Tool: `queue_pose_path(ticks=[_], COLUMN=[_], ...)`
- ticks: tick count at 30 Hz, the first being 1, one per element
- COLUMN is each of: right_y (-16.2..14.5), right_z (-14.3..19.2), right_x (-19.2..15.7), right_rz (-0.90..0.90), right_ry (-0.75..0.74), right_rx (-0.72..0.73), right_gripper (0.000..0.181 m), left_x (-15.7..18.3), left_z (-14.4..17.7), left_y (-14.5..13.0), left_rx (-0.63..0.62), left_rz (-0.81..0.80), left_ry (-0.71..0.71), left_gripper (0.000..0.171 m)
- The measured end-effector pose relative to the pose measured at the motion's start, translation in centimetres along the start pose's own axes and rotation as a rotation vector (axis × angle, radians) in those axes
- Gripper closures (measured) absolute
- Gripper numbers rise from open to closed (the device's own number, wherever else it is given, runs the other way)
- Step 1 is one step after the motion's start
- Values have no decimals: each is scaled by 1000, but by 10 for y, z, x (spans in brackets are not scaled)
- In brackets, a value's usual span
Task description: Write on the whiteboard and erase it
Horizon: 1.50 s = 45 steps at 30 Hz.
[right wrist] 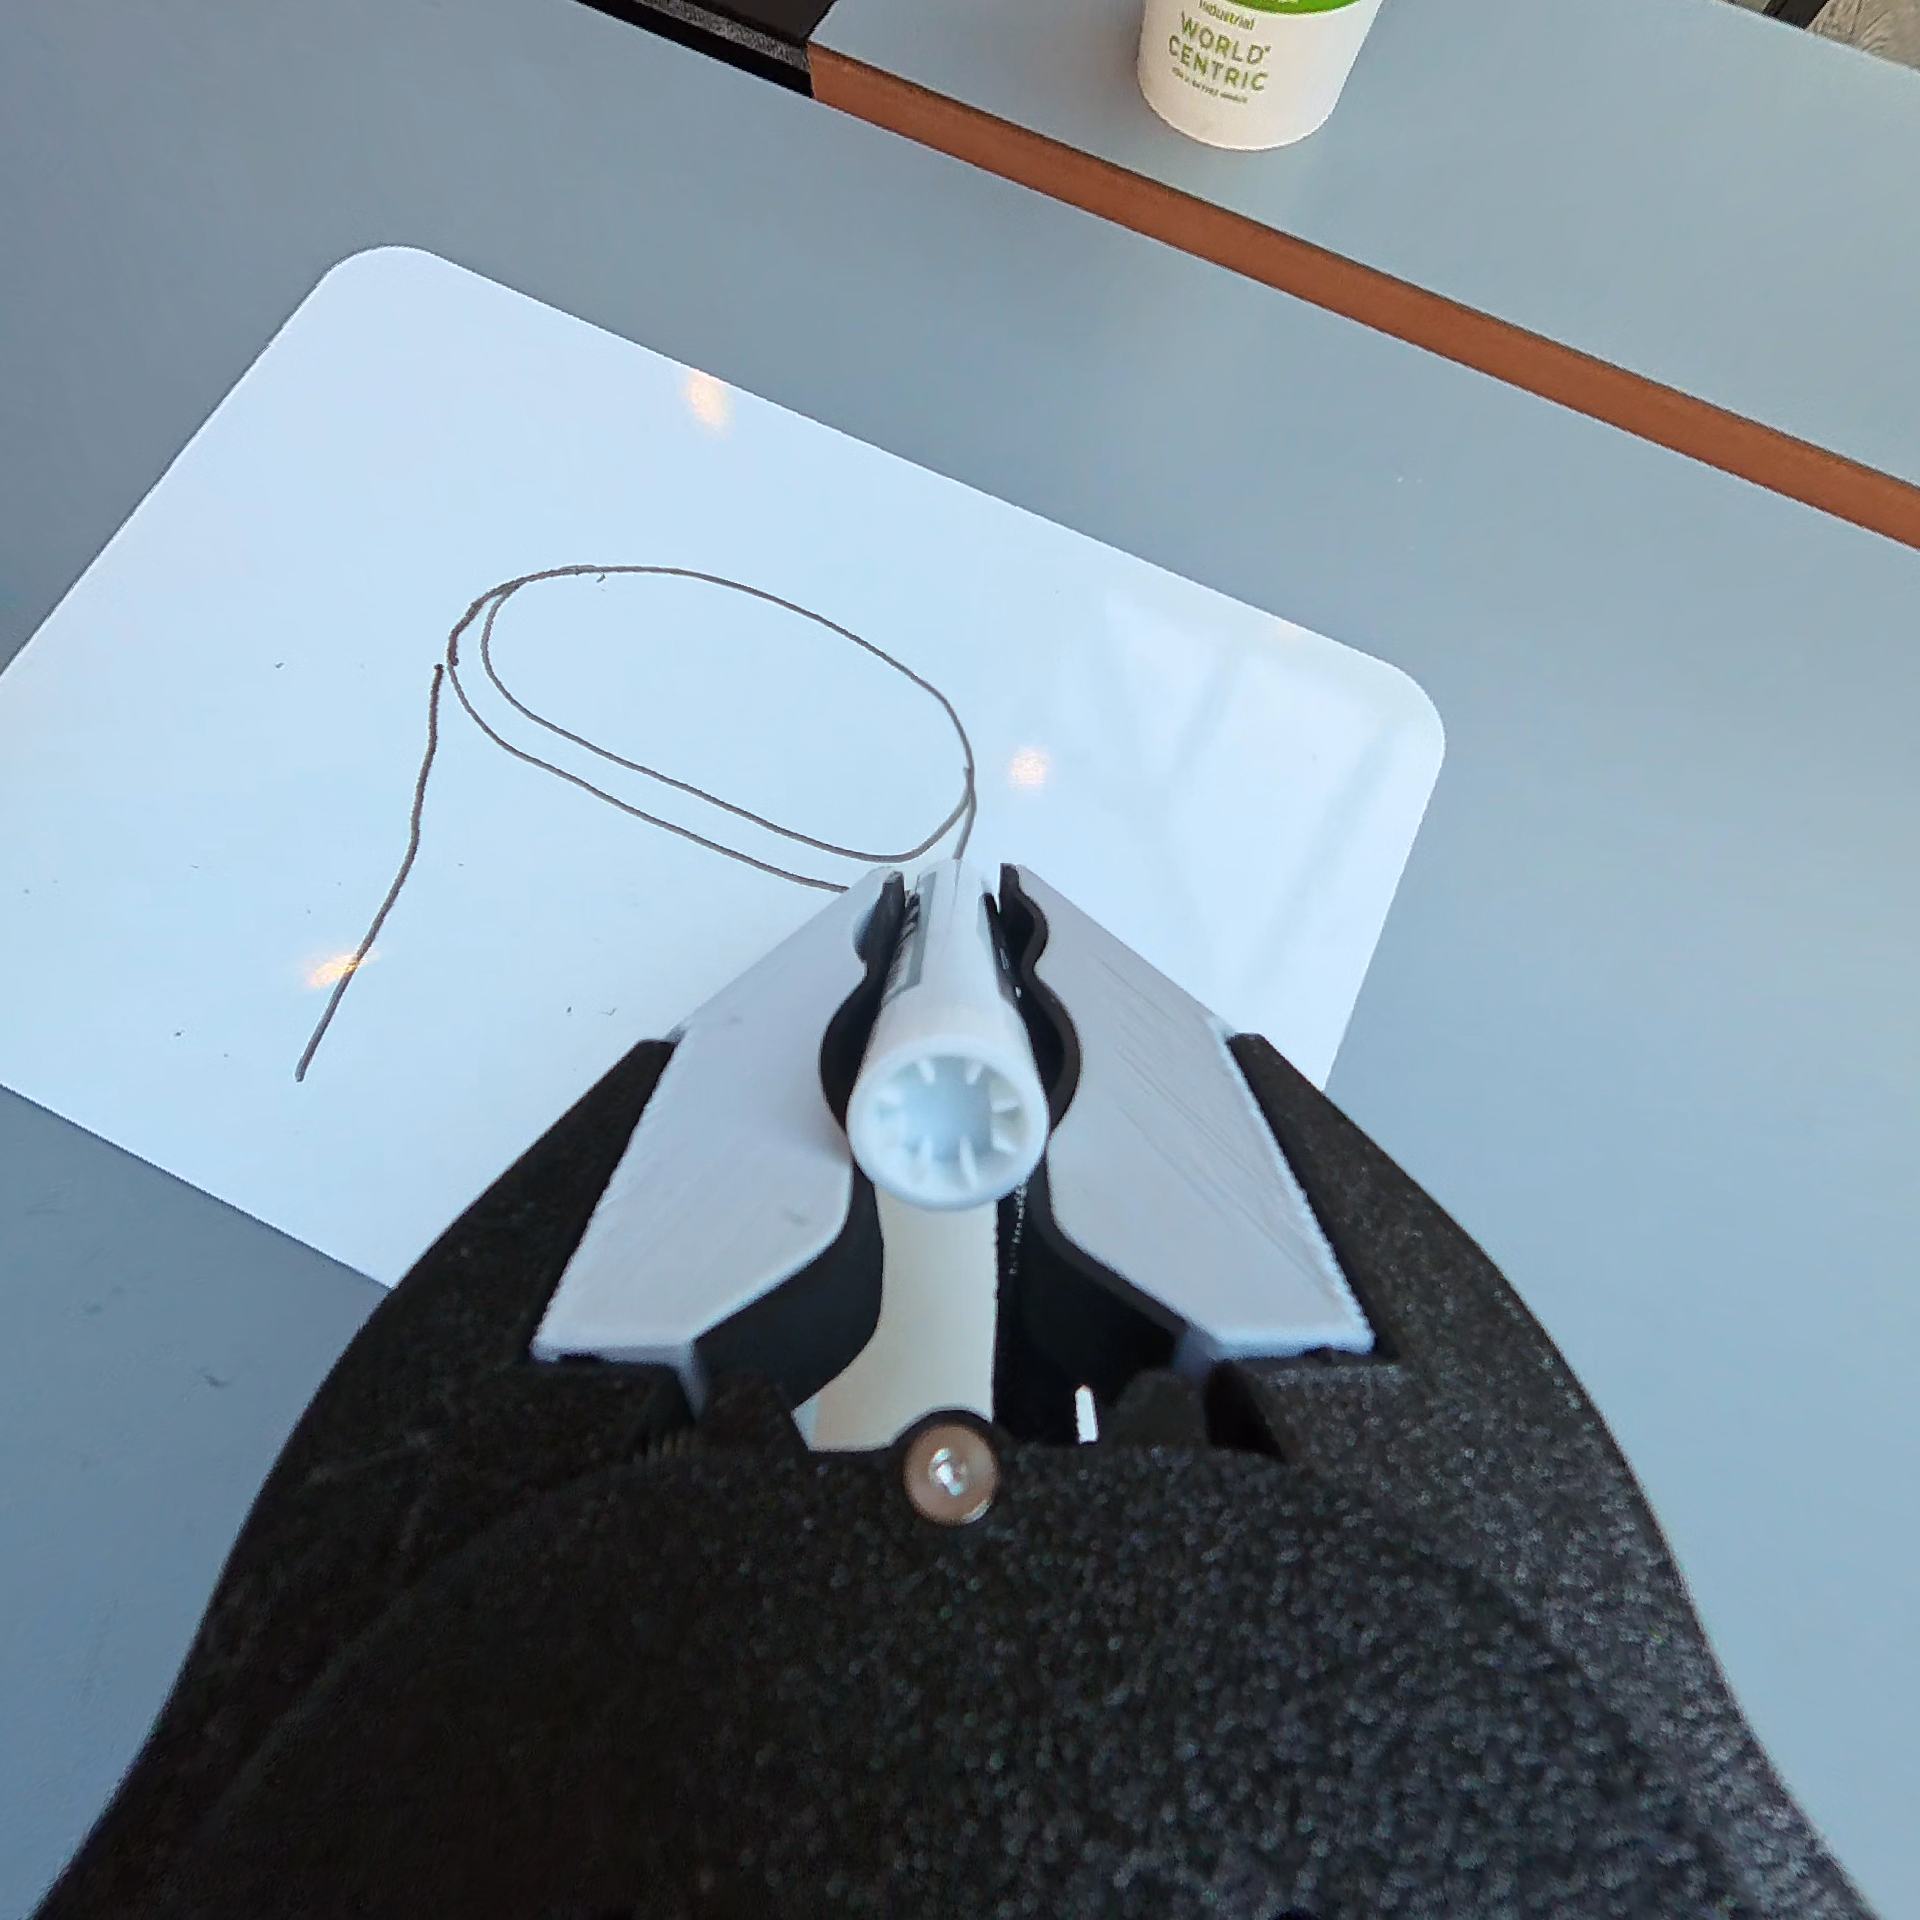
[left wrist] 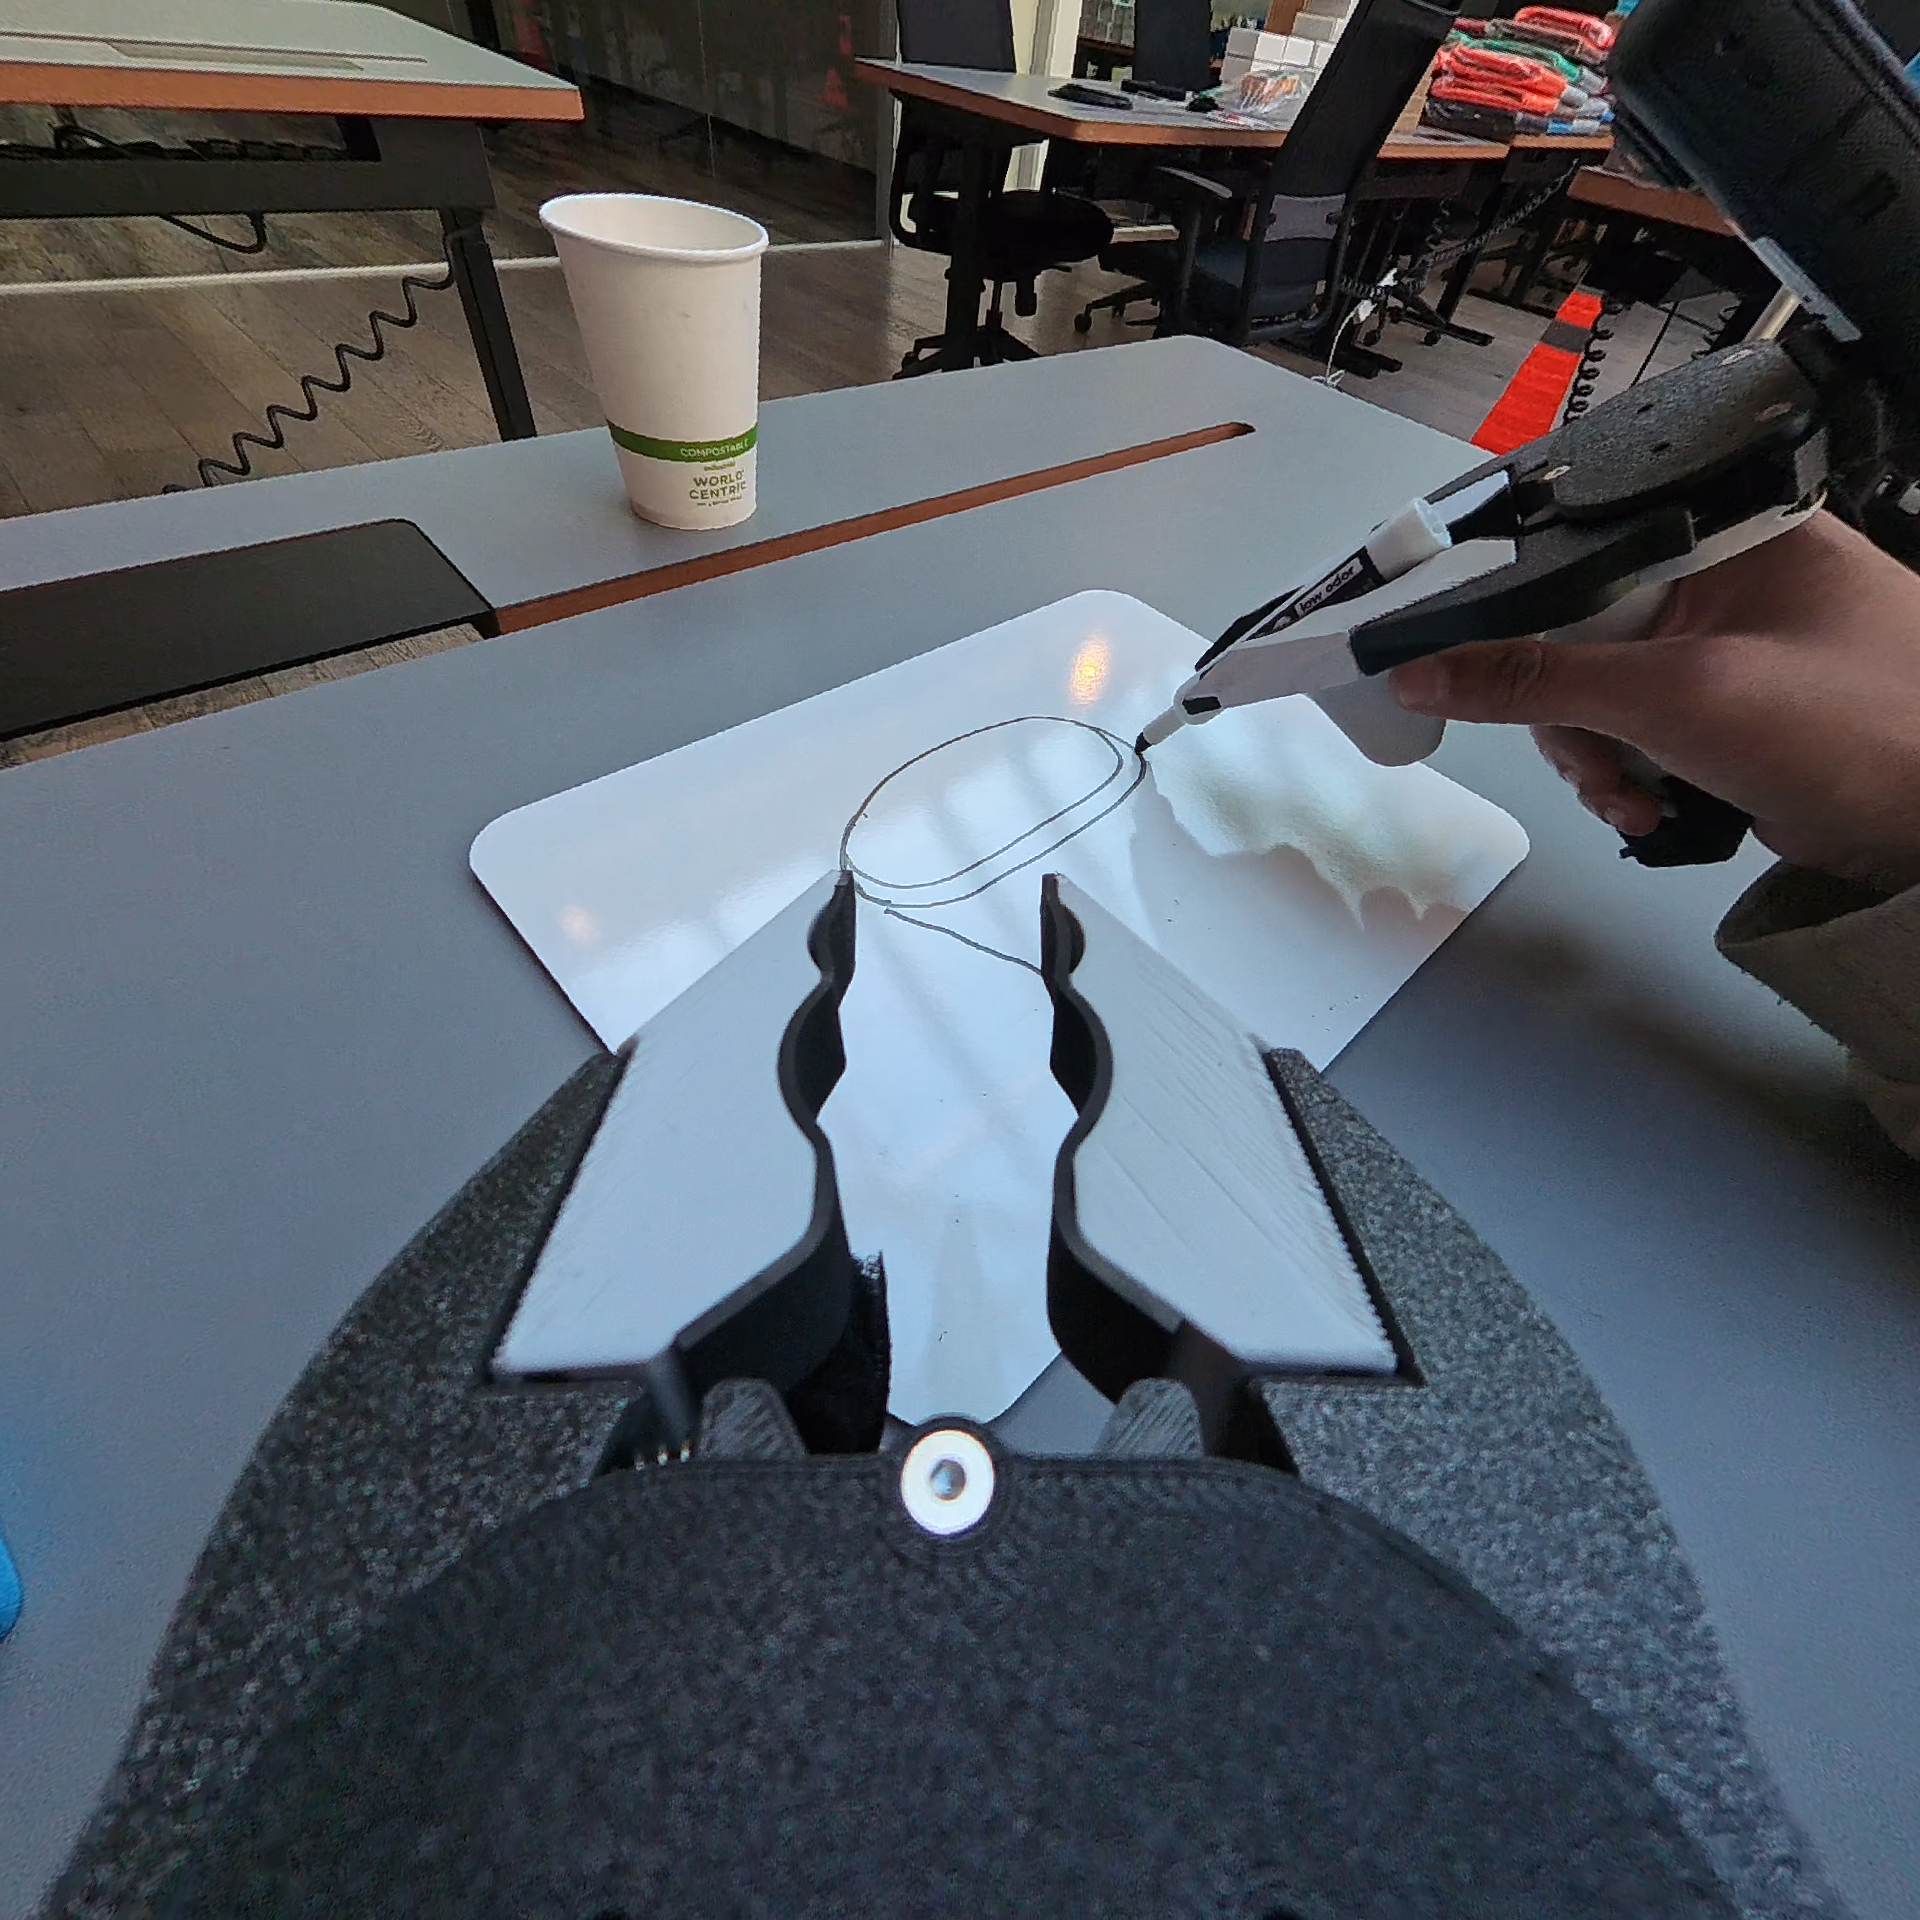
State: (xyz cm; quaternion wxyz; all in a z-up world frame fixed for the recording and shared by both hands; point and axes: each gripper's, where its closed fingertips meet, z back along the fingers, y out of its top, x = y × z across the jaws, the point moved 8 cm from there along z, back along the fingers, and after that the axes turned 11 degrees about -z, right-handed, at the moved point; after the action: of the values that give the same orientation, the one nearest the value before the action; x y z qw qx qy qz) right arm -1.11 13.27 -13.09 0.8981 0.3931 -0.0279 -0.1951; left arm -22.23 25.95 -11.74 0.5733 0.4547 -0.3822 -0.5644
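A white glossy board (left wrist: 675, 862) lies flat on the grey table (left wrist: 260, 1039). A black double oval (left wrist: 987, 805) with a trailing stroke is drawn on it. My left gripper (left wrist: 948, 894) is open and empty, low over the board's near part, with its fingertips by the oval's near edge. My right gripper (left wrist: 1278, 649) is shut on a white and black marker (left wrist: 1314, 603), whose tip (left wrist: 1143, 740) touches the board at the oval's right end. In the right wrist view, the right gripper (right wrist: 948, 883) clamps the marker (right wrist: 945, 1132) over the board (right wrist: 623, 468). The marker's tip is hidden there.
A white paper cup (left wrist: 665, 353) with a green band stands beyond the board, and shows in the right wrist view (right wrist: 1236, 62). A brown-edged slot (left wrist: 883, 520) crosses the table. A black panel (left wrist: 229, 613) lies at the left. A person's hand (left wrist: 1662, 717) holds the right gripper. Desks and office chairs stand behind.
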Motion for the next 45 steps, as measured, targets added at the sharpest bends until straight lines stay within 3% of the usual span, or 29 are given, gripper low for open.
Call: queue_pose_path(ticks=[29, 45], right_y=[-40, -61], right_z=[37, 56], right_x=[-28, -43], right_rz=[-22, -38], right_ry=[3, 8], right_rx=[-25, -32], right_gripper=[163, 163], left_x=[12, 14], left_z=[4, 6], left_y=[2, -2], left_rx=[7, -19], left_rz=[-48, 4], left_ry=[4, -22], left_gripper=[136, 136])
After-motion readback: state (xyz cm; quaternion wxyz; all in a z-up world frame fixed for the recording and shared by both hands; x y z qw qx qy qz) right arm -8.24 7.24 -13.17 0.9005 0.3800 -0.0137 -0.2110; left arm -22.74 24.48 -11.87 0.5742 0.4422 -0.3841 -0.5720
